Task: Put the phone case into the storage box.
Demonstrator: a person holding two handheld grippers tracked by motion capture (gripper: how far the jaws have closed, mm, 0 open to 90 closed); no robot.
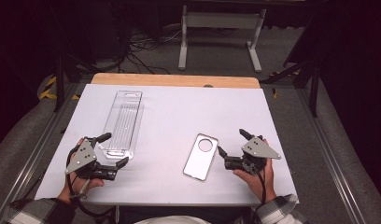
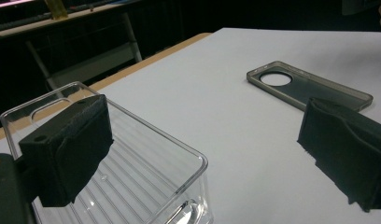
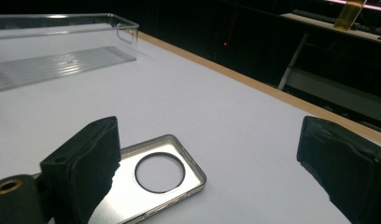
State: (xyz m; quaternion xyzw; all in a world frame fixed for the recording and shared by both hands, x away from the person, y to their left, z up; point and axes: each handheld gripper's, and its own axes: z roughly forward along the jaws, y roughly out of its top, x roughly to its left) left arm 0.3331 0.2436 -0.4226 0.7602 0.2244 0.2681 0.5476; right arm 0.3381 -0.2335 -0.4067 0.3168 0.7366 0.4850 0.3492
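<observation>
A clear plastic tray [image 1: 122,122] lies lengthwise on the left of the white table [image 1: 179,116], and nothing lies in it. A grey phone case [image 1: 201,156] with a round camera hole lies flat right of centre, inner side up. My left gripper [image 1: 113,150] is open at the tray's near end, one jaw over the tray [image 2: 146,163] and the other off its right side. My right gripper [image 1: 233,143] is open just right of the case, holding nothing. In the right gripper view the case [image 3: 151,186] lies partly behind the left jaw.
A wooden strip [image 1: 174,80] runs along the table's far edge. Beyond it are a white desk frame [image 1: 221,32] and cables [image 1: 142,46] on the floor. Bare white surface lies between the tray and the case [image 2: 310,88].
</observation>
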